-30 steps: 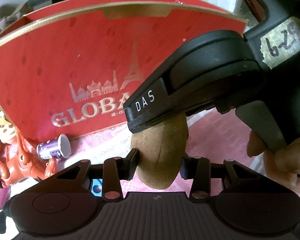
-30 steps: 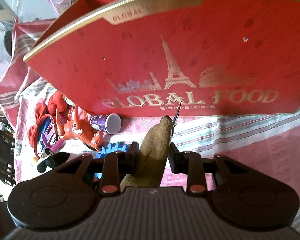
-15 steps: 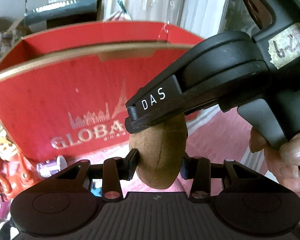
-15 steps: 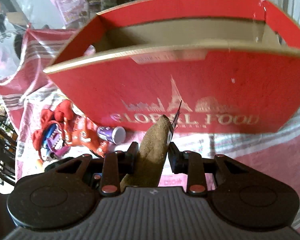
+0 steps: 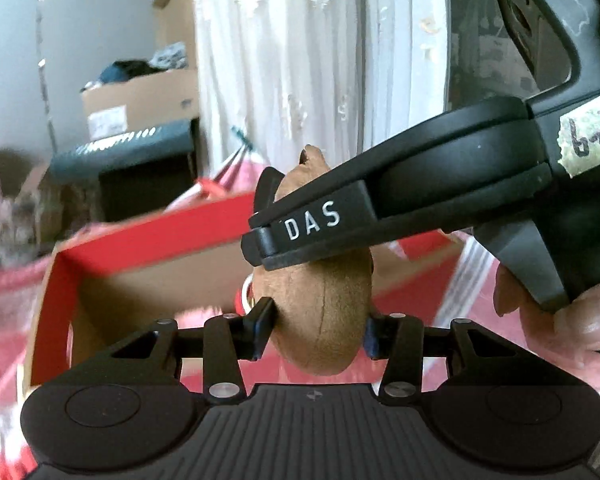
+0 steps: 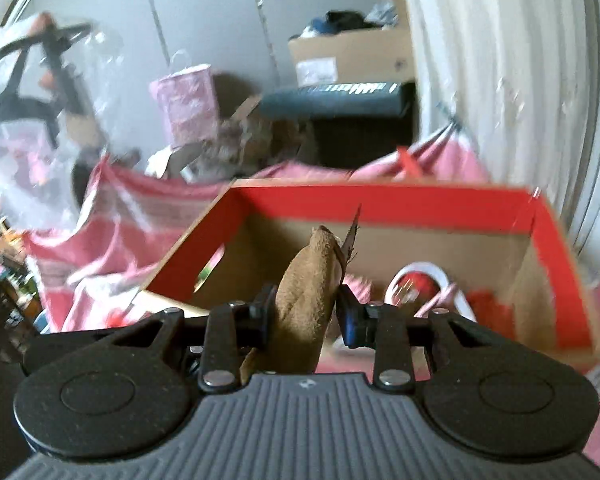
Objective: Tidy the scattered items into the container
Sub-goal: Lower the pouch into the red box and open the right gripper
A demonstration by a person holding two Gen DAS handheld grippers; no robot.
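Note:
A brown plush toy (image 5: 324, 292) is carried between both grippers above the red cardboard box (image 5: 140, 236). My left gripper (image 5: 318, 324) has its pads against the toy's lower end, and its jaws are opening. The right gripper's black housing (image 5: 420, 184) crosses the left wrist view, with a person's hand (image 5: 572, 320) on its handle. In the right wrist view my right gripper (image 6: 306, 312) is shut on the narrow end of the plush toy (image 6: 304, 280). Beyond it lies the open box (image 6: 380, 192), with a white-and-red item (image 6: 416, 284) inside.
The box rests on a pink striped cloth (image 6: 112, 216). Behind it are a white curtain (image 5: 300, 60), a brown carton (image 6: 348, 56) on a dark case (image 6: 332, 96), a pink gift bag (image 6: 184, 100) and a clear plastic bag (image 6: 32, 120) at the left.
Both grippers rose with the plush toy. The box's lettered front sank out of view and its open inside now shows. The toys and cup on the cloth left the frame.

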